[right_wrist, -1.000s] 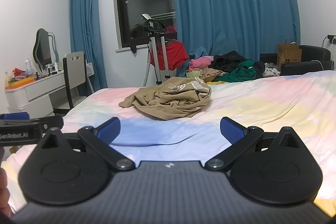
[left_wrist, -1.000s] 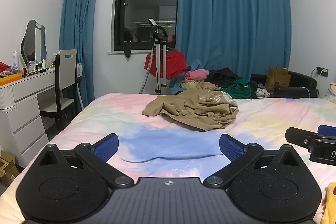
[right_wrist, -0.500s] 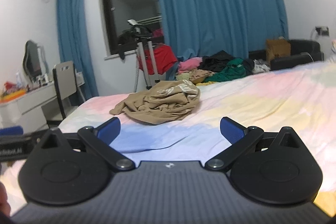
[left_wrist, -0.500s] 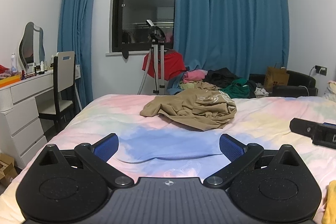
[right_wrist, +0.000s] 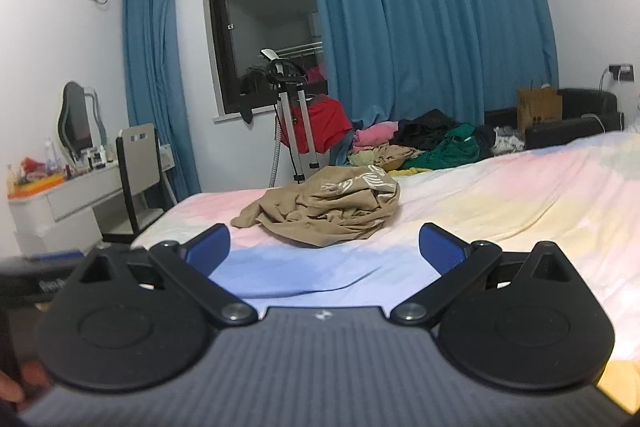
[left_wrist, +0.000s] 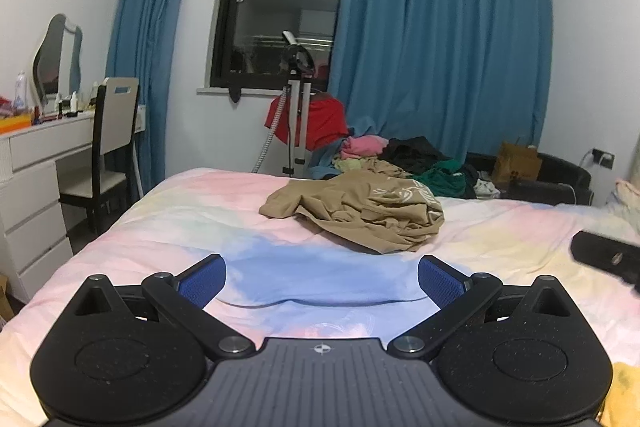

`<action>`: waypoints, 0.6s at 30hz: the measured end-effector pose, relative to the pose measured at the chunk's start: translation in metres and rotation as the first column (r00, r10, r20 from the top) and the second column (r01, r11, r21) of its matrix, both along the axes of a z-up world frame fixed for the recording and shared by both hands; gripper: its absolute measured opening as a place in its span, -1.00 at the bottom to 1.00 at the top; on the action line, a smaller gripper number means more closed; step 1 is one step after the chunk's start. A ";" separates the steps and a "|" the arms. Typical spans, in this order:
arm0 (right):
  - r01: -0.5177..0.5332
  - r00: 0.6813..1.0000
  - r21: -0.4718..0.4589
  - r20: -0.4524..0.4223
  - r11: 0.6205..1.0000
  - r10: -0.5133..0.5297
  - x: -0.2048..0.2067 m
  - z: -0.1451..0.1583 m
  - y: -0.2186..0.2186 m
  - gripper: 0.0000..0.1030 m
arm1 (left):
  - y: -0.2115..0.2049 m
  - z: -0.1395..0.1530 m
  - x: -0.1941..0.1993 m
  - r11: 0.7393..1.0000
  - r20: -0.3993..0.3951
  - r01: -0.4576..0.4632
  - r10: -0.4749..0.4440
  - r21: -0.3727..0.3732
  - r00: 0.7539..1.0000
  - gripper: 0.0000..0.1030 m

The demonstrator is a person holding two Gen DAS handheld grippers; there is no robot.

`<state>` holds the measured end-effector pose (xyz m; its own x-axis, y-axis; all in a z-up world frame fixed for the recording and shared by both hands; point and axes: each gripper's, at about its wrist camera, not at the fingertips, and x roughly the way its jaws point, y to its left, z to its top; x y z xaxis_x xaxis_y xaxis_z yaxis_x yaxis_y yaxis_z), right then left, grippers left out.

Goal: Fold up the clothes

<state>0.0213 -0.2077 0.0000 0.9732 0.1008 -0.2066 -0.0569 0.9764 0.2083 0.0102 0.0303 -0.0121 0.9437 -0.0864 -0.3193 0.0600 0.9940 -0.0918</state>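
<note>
Both grippers are hanging over the near end of the bed (left_wrist: pixel 168 211) with nothing in them. The left gripper (left_wrist: pixel 322 277) is sitting wide open, blue pads (left_wrist: pixel 202 279) far apart, and the right gripper (right_wrist: pixel 325 247) is spread just as wide. The shirt (left_wrist: pixel 360 211) is lying crumpled in a tan heap on the pastel bedspread, out past both grippers toward the far side and touching neither, with a pale print showing on its top. From the right wrist view the same shirt (right_wrist: pixel 328 203) is sitting dead ahead between the pads.

Past the far edge of the bed a clothes pile (left_wrist: pixel 404 159) is sprawling on the floor under the blue curtains (left_wrist: pixel 440 39): pink, black, green and tan all mixed together. A brown paper bag (left_wrist: pixel 516 163) is standing on a black sofa (left_wrist: pixel 560 179) at far right; can't tell what's in it. A white dresser (left_wrist: pixel 36 163) with a mirror (left_wrist: pixel 56 59) and a chair (left_wrist: pixel 112 143) are standing at left.
</note>
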 end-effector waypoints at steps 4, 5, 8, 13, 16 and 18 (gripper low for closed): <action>0.028 0.999 0.077 -0.032 0.997 -0.026 0.005 0.041 -0.003 0.99 | 0.014 -0.002 -0.006 0.998 -0.019 0.022 -0.023 -0.053 1.000 0.99; 0.039 0.998 0.102 -0.050 0.994 -0.035 0.008 0.055 -0.005 0.99 | 0.017 -0.003 -0.006 0.998 -0.029 0.028 -0.030 -0.065 0.999 0.99; 0.057 0.996 0.169 -0.074 0.984 -0.045 0.013 0.091 -0.015 0.99 | 0.024 -0.007 -0.006 0.995 -0.056 0.044 -0.049 -0.090 0.997 0.99; 0.028 0.999 0.215 -0.044 0.976 -0.019 0.011 0.107 -0.021 0.99 | 0.024 -0.017 0.010 0.993 -0.093 0.076 -0.085 -0.095 0.992 0.99; 0.018 0.999 0.230 -0.053 0.973 -0.006 0.022 0.087 -0.025 0.99 | 0.016 -0.026 0.039 0.996 -0.109 0.080 -0.084 -0.046 0.990 0.99; 0.005 0.999 0.212 -0.050 0.977 0.006 0.033 0.066 -0.028 0.99 | 0.008 -0.032 0.065 0.997 -0.122 0.078 -0.078 -0.002 0.990 0.99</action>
<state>0.0541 -0.2353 0.0656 0.9621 0.1480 -0.2289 -0.0416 0.9097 0.4133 0.0751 0.0388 -0.0443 0.8884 -0.1569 -0.4314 0.1256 0.9870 -0.1004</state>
